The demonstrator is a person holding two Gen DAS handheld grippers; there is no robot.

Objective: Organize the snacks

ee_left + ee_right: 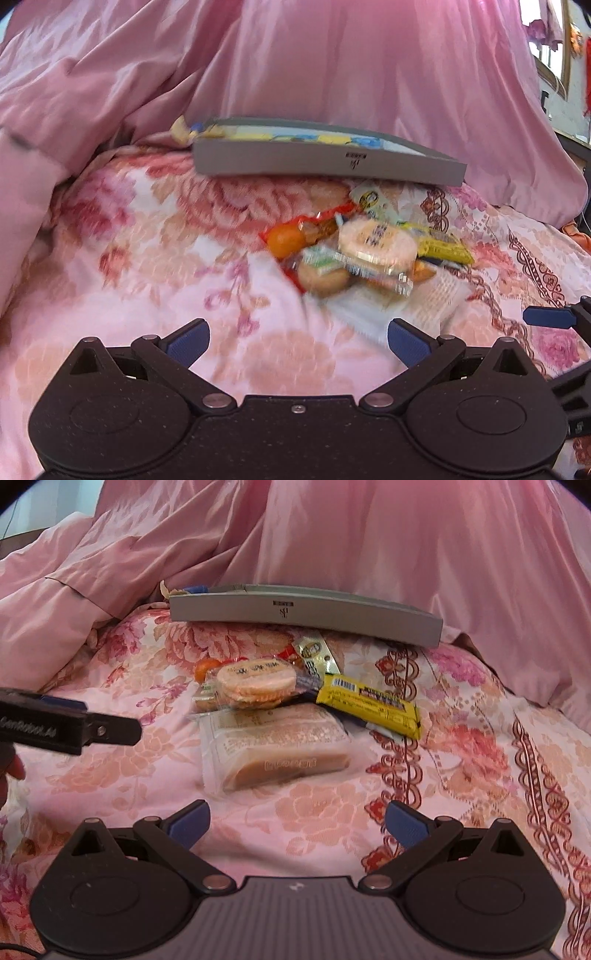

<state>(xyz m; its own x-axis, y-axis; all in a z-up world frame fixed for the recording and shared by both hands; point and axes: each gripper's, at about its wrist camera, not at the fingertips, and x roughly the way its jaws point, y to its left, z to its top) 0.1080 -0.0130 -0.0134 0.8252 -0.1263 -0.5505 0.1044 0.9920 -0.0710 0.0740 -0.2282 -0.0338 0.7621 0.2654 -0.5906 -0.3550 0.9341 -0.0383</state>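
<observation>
— What sits nearest the cameras?

— Both tools hover over a floral bedspread [258,834]. The left gripper [298,341] and the right gripper [297,821] each have jaws spread wide, holding nothing.

— And the snacks?

— Heaped mid-bed. A clear-wrapped brown cake [280,749] lies closest; against its far edge rest a round wafer pack [255,683] and a yellow bar [369,705], with an orange-red packet [291,236] behind.

— Beyond that?

— A shallow grey box [306,618], already holding some wrapped snacks, lies just past the heap, before a rumpled pink quilt [369,539].
</observation>
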